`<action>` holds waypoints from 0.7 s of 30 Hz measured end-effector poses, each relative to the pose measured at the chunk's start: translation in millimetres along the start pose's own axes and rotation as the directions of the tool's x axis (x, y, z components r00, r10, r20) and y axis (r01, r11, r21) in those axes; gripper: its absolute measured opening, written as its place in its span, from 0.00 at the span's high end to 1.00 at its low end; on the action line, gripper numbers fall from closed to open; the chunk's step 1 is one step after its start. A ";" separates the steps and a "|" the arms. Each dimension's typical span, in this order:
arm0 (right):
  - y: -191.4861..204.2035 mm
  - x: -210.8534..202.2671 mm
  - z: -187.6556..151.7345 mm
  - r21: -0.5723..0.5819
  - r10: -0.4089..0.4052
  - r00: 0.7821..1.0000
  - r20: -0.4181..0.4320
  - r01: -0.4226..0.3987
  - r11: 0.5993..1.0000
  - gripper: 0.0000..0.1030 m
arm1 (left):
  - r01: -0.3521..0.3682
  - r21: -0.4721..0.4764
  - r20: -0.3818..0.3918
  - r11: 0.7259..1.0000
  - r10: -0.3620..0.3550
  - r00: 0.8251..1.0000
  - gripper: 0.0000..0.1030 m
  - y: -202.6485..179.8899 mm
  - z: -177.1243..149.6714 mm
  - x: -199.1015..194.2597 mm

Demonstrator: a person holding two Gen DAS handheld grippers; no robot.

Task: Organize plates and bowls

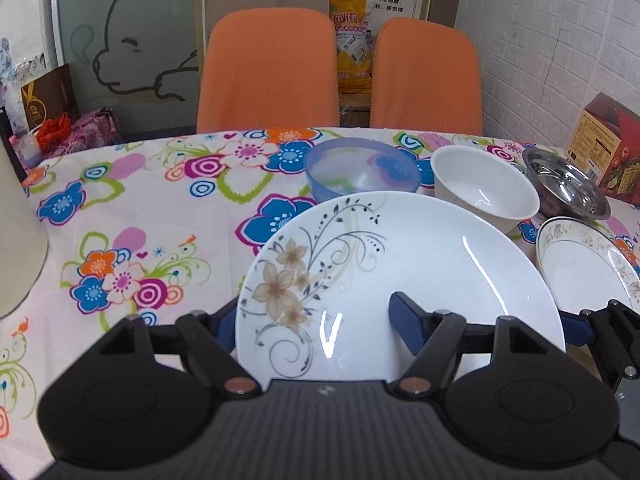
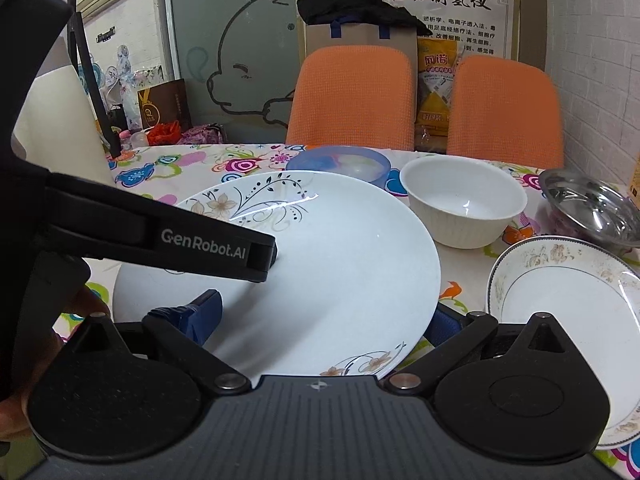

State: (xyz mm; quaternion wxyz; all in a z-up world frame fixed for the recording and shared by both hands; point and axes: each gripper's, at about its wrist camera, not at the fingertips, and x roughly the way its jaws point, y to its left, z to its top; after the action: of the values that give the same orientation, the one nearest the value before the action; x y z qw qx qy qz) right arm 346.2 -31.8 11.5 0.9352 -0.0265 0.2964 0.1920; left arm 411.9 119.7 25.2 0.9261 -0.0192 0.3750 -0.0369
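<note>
left tongs [image 1: 316, 320] clamp the plate [image 1: 400, 264] rim, tilted above surface [image 1: 160, 208] | right tongs [image 2: 328, 320] spread wide around it, beside small plate [image 2: 568, 300] | glazed, slippery, breakable: we'd pinch the rim

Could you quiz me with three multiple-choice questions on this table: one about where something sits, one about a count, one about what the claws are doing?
1. Where is the steel bowl?
A. right of the white bowl
B. on a chair
C. inside the blue bowl

2. How many orange chairs stand behind the table?
A. one
B. two
C. four

3. What is the big flowered plate's state?
A. broken
B. stacked under bowls
C. between the fingers of both claws

Answers: 1 A, it sits at the far right. 2 B, two backs show. 3 C, the left claw and right claw both straddle it.
</note>
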 end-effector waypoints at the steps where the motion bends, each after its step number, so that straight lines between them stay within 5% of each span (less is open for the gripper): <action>1: 1.7 -6.7 -0.7 -0.004 0.001 1.000 0.007 -0.001 1.000 0.12 | 0.000 0.000 0.007 1.000 0.000 1.000 0.30 -1.2 -1.6 -6.9; 12: 36.2 -85.5 -48.4 -0.031 0.043 0.999 0.001 -0.043 0.999 0.12 | -0.021 -0.015 0.038 1.000 0.022 0.999 0.30 -10.0 -71.7 -93.3; 21: 58.1 -97.4 -82.5 -0.005 0.089 0.995 -0.045 -0.089 0.996 0.12 | -0.052 -0.048 -0.009 0.997 0.051 0.999 0.30 -1.6 -130.8 -116.6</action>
State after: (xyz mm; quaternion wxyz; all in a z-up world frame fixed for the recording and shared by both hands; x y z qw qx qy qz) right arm 206.4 -25.1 2.3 0.9188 -0.0206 0.3173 0.2340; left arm 237.2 126.7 12.3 0.9246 -0.0318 0.3797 -0.0039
